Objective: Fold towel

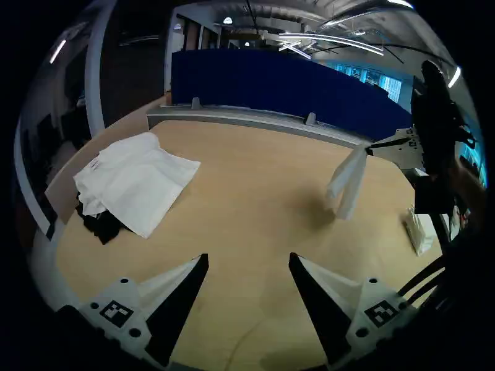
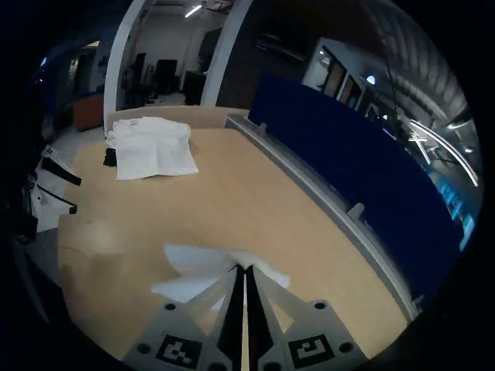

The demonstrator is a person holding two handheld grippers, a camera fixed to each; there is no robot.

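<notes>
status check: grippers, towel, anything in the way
left gripper open, empty. right gripper shut on towel, hanging above table. white pile at far edge, clear of it.

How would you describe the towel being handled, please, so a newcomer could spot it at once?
Start at the wooden table before the blue partition. Over it, one white towel dangles, pinched in the right gripper. Unlike the white pile at the corner, it hangs instead of lying flat.

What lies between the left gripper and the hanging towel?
Only bare wooden tabletop, shown in the left gripper view; nothing stands between the left gripper and the hanging towel.
</notes>
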